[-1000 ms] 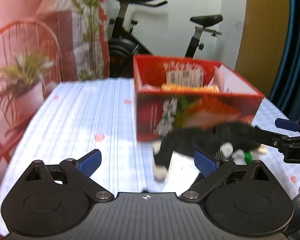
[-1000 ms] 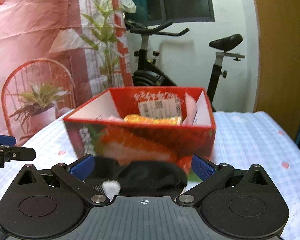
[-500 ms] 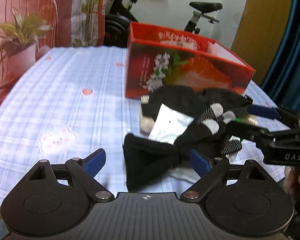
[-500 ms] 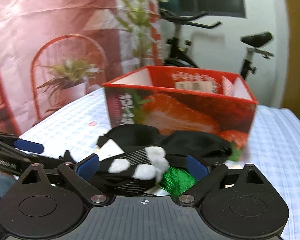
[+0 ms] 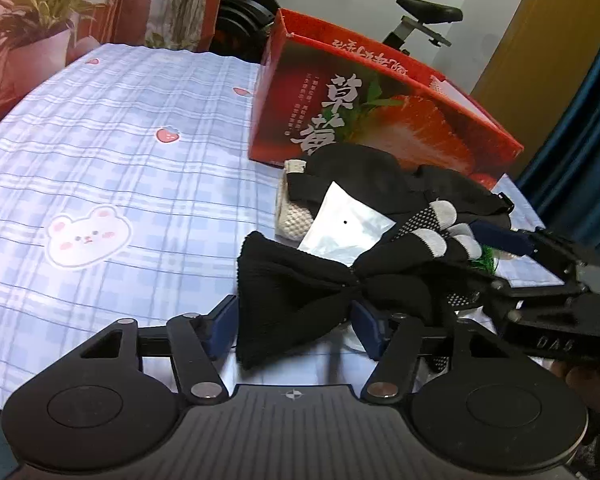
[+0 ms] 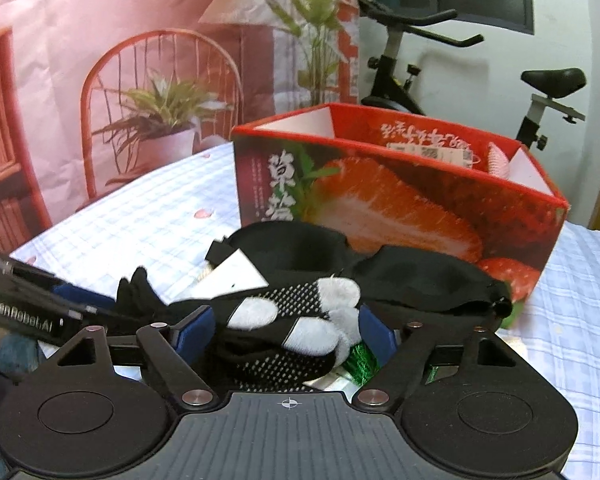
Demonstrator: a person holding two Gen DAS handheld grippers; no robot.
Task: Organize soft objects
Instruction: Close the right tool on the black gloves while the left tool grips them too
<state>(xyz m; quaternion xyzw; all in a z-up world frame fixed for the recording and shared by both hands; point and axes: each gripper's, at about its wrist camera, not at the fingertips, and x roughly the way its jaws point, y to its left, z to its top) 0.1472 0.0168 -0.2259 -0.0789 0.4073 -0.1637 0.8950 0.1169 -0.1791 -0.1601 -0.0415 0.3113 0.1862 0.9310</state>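
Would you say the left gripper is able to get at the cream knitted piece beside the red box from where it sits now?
Probably not directly: the left gripper straddles the black glove cuff, and a white packet and black cloth partly cover the cream knit.

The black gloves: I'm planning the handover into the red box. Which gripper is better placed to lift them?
Probably the left gripper: its blue pads already bracket the gloves' knit cuff. The right gripper only straddles the grey fingertips.

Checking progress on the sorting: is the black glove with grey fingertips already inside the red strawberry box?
No, the glove lies on the tablecloth in front of the box.
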